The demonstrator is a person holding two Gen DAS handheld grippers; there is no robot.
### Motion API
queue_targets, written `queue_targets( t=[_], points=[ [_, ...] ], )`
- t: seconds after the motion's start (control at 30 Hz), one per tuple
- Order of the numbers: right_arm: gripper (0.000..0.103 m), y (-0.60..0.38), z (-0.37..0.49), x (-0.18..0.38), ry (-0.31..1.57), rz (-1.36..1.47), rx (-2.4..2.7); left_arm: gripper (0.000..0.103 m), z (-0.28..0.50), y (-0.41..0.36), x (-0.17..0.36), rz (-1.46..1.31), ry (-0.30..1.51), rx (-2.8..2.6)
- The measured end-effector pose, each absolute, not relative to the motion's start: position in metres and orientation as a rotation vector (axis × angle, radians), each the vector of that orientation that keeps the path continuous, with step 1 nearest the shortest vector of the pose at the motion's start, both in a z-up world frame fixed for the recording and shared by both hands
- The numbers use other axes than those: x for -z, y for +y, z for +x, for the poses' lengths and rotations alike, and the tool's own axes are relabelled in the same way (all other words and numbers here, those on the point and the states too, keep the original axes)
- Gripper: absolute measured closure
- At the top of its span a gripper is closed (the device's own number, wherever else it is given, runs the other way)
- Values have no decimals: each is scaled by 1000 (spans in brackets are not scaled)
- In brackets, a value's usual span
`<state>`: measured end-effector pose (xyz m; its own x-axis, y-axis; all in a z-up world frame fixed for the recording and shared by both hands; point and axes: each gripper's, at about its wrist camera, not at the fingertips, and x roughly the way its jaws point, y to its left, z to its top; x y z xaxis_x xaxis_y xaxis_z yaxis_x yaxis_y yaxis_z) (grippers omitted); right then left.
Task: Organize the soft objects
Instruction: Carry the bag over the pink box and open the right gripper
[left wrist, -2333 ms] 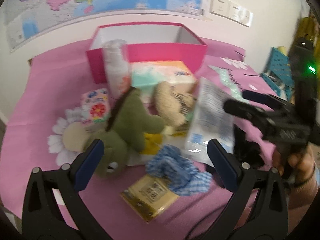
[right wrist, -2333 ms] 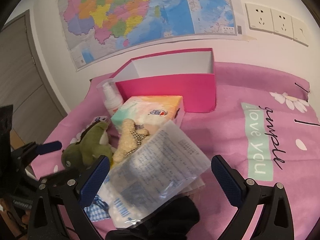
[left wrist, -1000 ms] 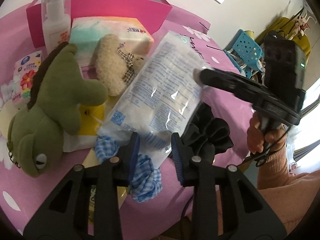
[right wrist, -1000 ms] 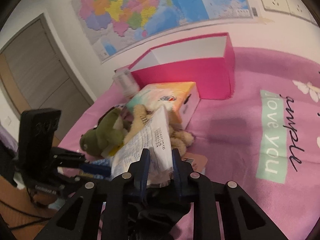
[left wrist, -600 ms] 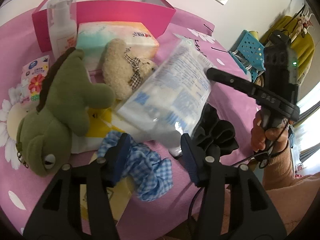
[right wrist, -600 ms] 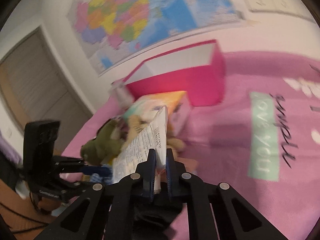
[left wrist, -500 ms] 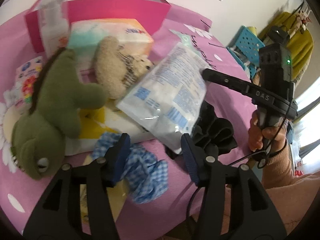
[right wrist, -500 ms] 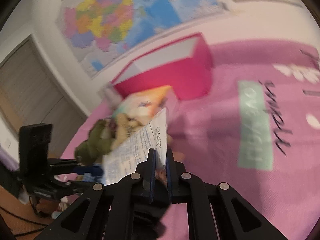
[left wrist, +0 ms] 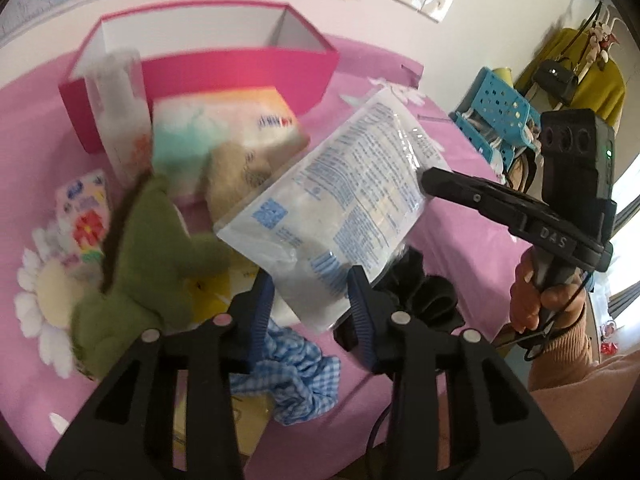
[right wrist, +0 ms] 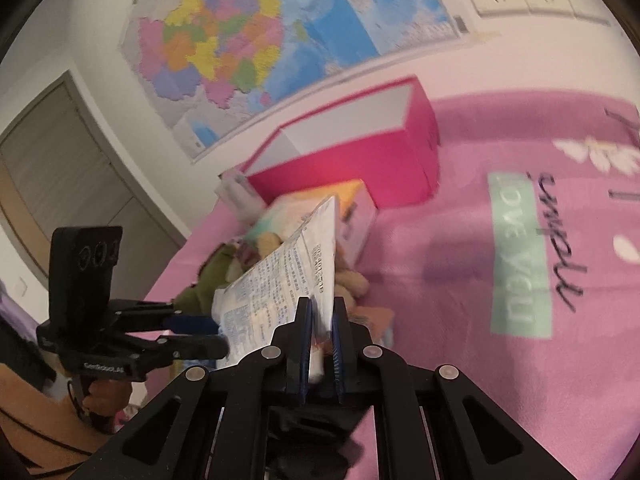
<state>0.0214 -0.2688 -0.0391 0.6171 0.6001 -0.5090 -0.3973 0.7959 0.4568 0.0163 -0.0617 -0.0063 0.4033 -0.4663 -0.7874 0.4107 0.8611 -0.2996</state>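
1. The pink box [left wrist: 224, 68] stands open at the back of the pink bedspread [right wrist: 460, 280], under the wall map [right wrist: 256, 28]. Only its white inner walls show; I cannot tell whether anything lies on its floor.
2. Just in front of the box sit a white pump bottle [left wrist: 120, 112] and a tissue pack [left wrist: 224, 128], with a beige plush [left wrist: 236, 172] and a green plush dinosaur [left wrist: 148, 252] nearer still.
3. Compared with half a second ago, the clear plastic packet [left wrist: 344, 204] has come further up off the heap and hangs in the air over the toys. The left gripper's jaws have drawn in around its lower end.
4. The right gripper [right wrist: 320, 336] is pinched tight on one edge of the packet, its blue pads nearly meeting on the plastic.
5. The left gripper [left wrist: 310, 300] is partly open, and the packet's lower corner sits between its fingers. From the left wrist view I cannot tell whether the pads actually press it.
6. Below the packet lie a blue checked scrunchie [left wrist: 296, 372] and a black scrunchie [left wrist: 428, 300] on the bedspread, the black one just beside the left gripper's right finger.
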Motion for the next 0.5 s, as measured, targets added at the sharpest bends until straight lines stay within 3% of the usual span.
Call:
queue_targets(
  t=[0.5],
  points=[
    [94,-233,74,-50,526,241,-638,63,92,-41,-76,16,846,446]
  ],
)
